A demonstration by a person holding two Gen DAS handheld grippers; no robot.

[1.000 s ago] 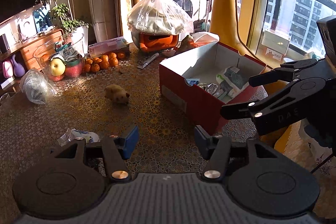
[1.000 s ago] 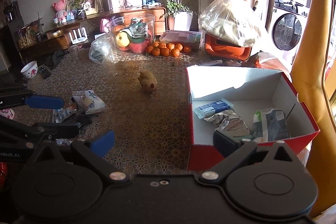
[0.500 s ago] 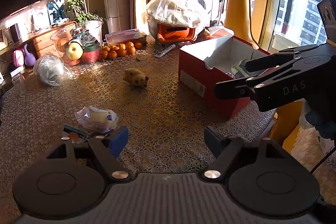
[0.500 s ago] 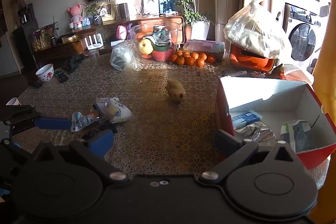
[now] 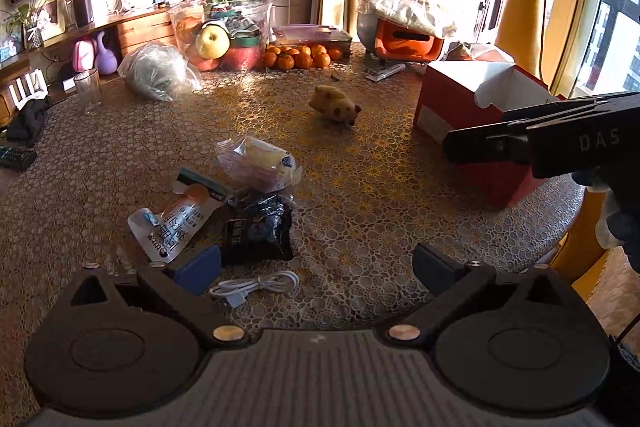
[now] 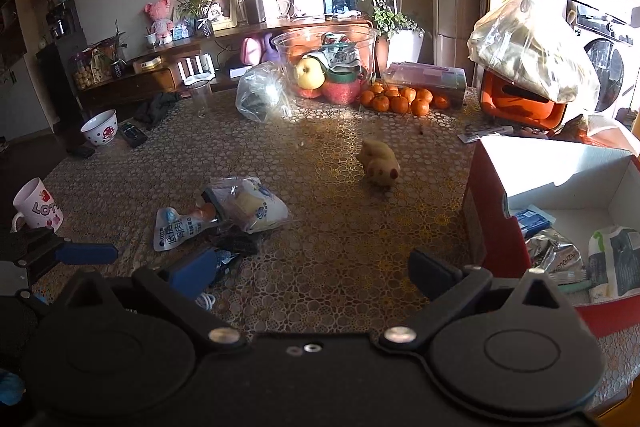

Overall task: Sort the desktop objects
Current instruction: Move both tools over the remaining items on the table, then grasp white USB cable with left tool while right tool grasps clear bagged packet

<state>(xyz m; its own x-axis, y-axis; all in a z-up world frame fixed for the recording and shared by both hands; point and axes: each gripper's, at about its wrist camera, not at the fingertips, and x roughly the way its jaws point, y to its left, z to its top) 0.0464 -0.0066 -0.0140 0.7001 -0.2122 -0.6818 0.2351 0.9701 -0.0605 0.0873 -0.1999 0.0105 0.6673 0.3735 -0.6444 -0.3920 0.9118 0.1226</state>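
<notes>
Left of the red box [image 5: 472, 131], loose snack packets [image 5: 240, 203] lie heaped, unsorted, beside a white cable [image 5: 256, 286]. The left gripper [image 5: 316, 263] hangs over them, jaws spread and empty, likely choosing. The right gripper [image 6: 310, 273], equally spread, waits beside the box; only its camera shows packets already inside.

Hard sunlight enters from the windows [image 5: 608, 7] at one to two o'clock in the left wrist view, blowing them out to white. It rakes across the table [image 5: 360, 195], leaving bright patches at twelve o'clock and a dim near side. In the right wrist view, glare flares on a clear plastic bag [image 6: 262, 97], and the box's [image 6: 560, 167] inner wall is overexposed. Fisheye bending curves both views' edges; corners darken.
</notes>
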